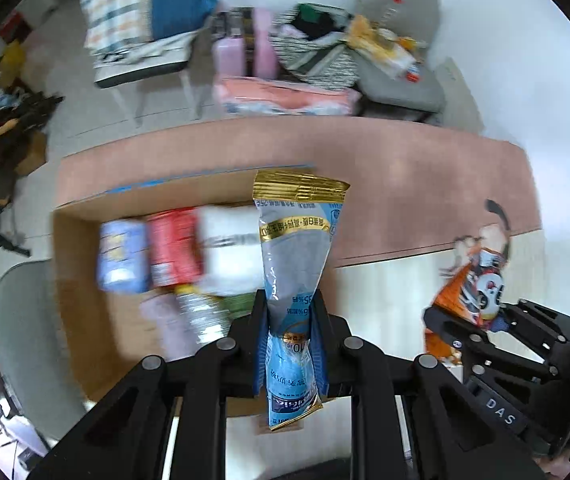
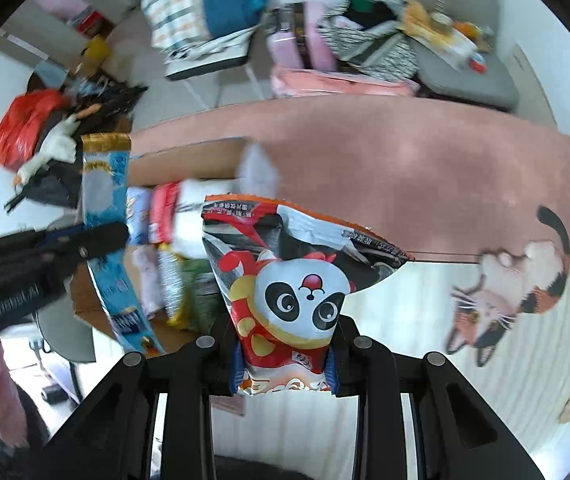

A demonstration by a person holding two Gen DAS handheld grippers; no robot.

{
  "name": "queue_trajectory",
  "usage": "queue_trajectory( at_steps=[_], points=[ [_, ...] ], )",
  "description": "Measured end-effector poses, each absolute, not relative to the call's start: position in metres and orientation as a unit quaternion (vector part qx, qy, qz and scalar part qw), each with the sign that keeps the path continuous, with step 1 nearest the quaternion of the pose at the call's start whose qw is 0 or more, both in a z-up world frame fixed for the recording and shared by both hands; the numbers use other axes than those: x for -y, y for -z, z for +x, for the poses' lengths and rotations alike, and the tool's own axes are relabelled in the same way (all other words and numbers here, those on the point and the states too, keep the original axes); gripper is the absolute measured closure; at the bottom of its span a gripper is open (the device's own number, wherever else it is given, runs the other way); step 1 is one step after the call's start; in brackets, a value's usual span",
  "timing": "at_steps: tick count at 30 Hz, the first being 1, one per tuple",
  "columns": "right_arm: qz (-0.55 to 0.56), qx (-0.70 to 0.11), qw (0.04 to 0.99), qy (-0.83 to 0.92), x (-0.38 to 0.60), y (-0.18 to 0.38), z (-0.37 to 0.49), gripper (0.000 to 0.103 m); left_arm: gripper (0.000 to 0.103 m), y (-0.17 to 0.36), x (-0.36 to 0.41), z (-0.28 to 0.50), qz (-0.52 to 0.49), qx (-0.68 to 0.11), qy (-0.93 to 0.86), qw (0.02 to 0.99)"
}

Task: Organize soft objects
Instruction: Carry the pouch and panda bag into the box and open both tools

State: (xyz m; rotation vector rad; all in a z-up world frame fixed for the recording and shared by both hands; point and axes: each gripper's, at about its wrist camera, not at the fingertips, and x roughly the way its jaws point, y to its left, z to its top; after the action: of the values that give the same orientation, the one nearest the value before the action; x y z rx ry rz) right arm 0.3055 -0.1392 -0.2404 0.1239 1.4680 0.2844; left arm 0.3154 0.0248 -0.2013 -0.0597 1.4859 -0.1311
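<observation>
Where pinched at its thin waist, looked soft and crinkly, as foil does. Saw this blue pouch (image 1: 293, 264) in the middle of the left view, gold top pointing up the frame, clamped across the waist by the left claw (image 1: 289, 320), which had closed tight on it. Judged it light and floppy, likely to swing and sag. Judged the skin slippery too. Thought it best taken at the waist or by the flat sealed edge, not by the puffy part, and never squeezed hard enough to pop.

Found the panda bag (image 2: 285, 292) in the lower middle of the right view, gripped near its lower end by the right claw (image 2: 285, 344), closed on it as well. Looked puffed with air, wrinkled near the top, and very light. Guessed at snacks inside, easy to crush, so called for a gentle hold on the sealed end.

Farther out, spotted a cardboard box (image 1: 81, 280) at the left of the left view, behind the pouch, with blurred packets (image 1: 173, 248) lying in it. Noticed a pink rug (image 1: 405, 168) across the middle of the frame, beyond the box, and a cat picture (image 2: 513, 292) at the right of the right view. Made out a grey chair (image 1: 401, 8) piled with things near the top edge. Could not tell where either bag was meant to go.
</observation>
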Motion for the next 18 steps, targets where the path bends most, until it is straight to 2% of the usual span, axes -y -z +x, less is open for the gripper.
queue_trajectory(
  at_steps=[7,18],
  points=[
    [0.001,-0.688,0.713,-0.136,0.043,0.269,0.282,0.071,0.087,0.227,-0.114,0.292,-0.021,-0.694,0.009,0.719],
    [-0.053,-0.735,0.672,-0.077,0.003,0.354,0.281,0.071,0.084,0.332,-0.183,0.291,-0.040,-0.767,-0.014,0.640]
  ],
)
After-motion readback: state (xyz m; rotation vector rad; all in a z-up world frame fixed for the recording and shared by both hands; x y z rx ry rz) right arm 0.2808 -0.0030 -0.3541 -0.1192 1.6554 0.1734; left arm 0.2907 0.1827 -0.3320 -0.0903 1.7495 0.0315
